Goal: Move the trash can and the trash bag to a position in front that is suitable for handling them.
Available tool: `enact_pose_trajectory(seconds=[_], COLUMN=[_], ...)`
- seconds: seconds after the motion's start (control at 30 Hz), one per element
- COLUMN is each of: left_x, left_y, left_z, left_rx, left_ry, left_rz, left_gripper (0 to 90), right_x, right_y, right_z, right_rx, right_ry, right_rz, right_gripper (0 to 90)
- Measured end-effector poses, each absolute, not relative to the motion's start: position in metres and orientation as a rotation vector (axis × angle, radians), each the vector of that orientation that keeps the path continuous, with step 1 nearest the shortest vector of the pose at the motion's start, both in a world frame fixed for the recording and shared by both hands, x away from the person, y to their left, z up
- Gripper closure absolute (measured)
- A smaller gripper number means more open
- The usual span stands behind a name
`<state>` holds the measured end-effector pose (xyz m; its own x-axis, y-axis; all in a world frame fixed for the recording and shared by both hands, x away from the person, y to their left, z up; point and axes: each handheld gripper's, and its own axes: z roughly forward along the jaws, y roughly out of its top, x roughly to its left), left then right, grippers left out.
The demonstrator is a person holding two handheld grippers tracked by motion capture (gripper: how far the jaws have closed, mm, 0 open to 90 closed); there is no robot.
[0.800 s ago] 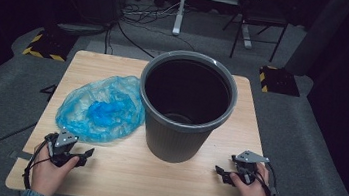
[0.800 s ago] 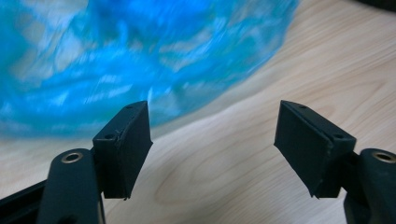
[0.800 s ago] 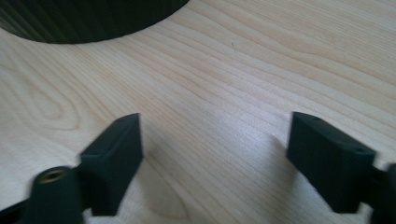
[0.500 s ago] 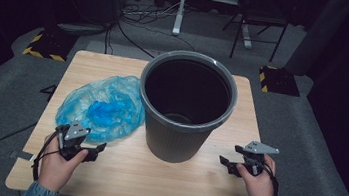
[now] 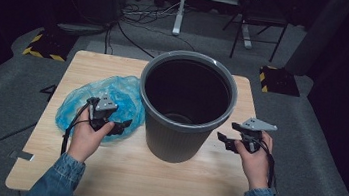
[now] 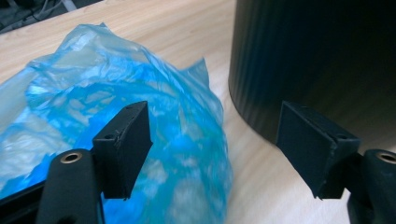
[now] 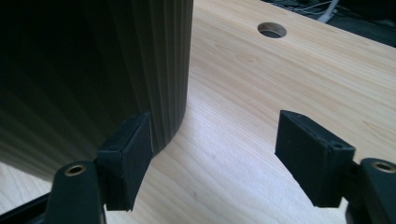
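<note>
My left hand-held gripper (image 5: 120,124) hovers over the near edge of the crumpled blue plastic bag (image 5: 81,101), jaws spread wide and empty — whether a jaw brushes the plastic, I can't quite tell. The bag lies on the wooden counter (image 5: 113,171), just left of the grey bin (image 5: 184,124), seemingly against its wall. My right hand-held gripper (image 5: 223,138) sits just beside the bin's right side, jaws also wide — holding nothing.
</note>
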<state>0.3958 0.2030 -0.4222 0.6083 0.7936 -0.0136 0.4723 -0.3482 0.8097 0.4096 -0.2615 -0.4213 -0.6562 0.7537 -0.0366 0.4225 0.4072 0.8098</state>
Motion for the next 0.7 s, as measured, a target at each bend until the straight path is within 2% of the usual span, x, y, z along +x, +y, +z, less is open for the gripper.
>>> enact_pose_trajectory(seconds=[0.17,0.27,0.47,0.6,0.63,0.67,0.7], left_x=[0.411,0.425,0.452,0.455,0.455,0.453,0.452], left_y=[0.201,0.201,0.188,0.173,0.173,0.171,0.169], left_z=[-0.425,-0.429,-0.43,-0.429,-0.429,-0.429,-0.428], left_rx=[1.983,1.905,1.931,1.947,1.947,1.951,1.949], left_ry=[1.006,1.034,1.041,0.988,0.988,0.998,1.002], left_rz=[0.495,0.468,0.44,0.409,0.409,0.391,0.398], left_gripper=[26.4,26.4,26.8,29.3,32.9,38.6,38.6], right_x=[0.422,0.434,0.454,0.466,0.466,0.467,0.467], right_y=[-0.257,-0.254,-0.246,-0.241,-0.241,-0.237,-0.237], right_z=[-0.426,-0.428,-0.424,-0.42,-0.42,-0.418,-0.418], right_rx=[1.027,1.044,1.033,1.079,1.079,1.064,1.064], right_ry=[2.256,2.231,2.279,2.249,2.249,2.255,2.255], right_rz=[1.139,1.159,1.143,1.197,1.197,1.199,1.199], right_gripper=[28.4,27.0,27.3,28.0,28.0,38.2,38.2])
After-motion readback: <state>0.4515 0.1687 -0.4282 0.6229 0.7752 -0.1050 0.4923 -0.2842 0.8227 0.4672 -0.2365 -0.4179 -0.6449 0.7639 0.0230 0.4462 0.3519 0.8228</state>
